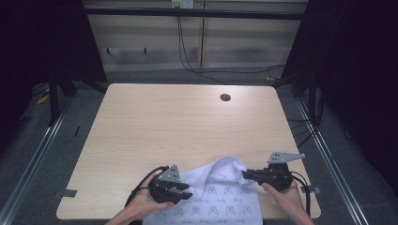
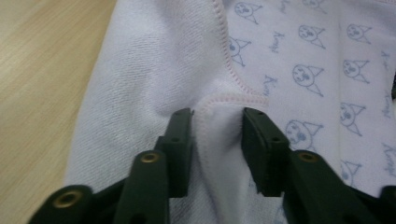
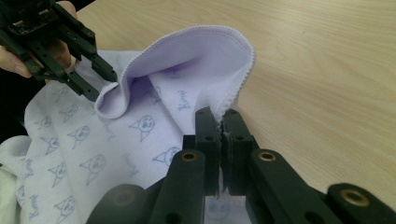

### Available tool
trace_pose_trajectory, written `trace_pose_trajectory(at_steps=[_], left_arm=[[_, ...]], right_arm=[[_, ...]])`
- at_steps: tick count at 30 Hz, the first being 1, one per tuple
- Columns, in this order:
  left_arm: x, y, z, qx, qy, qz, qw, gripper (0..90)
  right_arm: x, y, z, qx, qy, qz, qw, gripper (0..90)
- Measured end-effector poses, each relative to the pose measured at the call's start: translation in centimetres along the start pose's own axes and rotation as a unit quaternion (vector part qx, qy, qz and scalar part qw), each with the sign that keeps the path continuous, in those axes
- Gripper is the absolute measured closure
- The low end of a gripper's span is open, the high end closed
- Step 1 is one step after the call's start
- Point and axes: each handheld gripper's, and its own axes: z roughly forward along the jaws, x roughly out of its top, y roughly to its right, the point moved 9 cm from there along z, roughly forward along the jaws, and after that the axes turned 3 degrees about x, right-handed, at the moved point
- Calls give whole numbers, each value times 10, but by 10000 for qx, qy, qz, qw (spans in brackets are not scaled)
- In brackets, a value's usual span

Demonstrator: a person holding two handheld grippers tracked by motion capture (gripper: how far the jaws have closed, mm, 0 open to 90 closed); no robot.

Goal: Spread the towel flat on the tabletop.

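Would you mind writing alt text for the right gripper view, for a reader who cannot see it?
The right gripper is shut on the stitched edge of a white cloth printed with blue cat faces, lifting it into a curled fold above the wooden table. At upper left, the left gripper reaches the fold's other end.

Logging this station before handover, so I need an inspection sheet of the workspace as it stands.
Surface: wooden table, with a round hole near the far edge.
Job's things: printed cloth at the near edge, one fold lifted.
Clutter: nothing seen.
Grippers: left gripper open, jaws astride a cloth hem; right gripper shut on the cloth edge.
Cables: black ones trail from both grippers; more hang on the back wall.
Surroundings: dark curtains, floor rails.
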Motion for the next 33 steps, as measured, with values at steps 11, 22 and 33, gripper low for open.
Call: trace_pose_trajectory(at_steps=[11, 22, 33], left_arm=[[25, -41, -62, 418, 1290, -765, 9878, 839], [45, -95, -121, 1094, 2143, -1173, 9635, 840], [69, -146, -165, 1741, 2431, -1307, 9453, 840]], right_arm=[[16, 10, -15, -92, 231, 35, 9997, 866], [72, 31, -41, -291, 712, -122, 9970, 863], [134, 37, -33, -336, 615, -562, 9960, 869]])
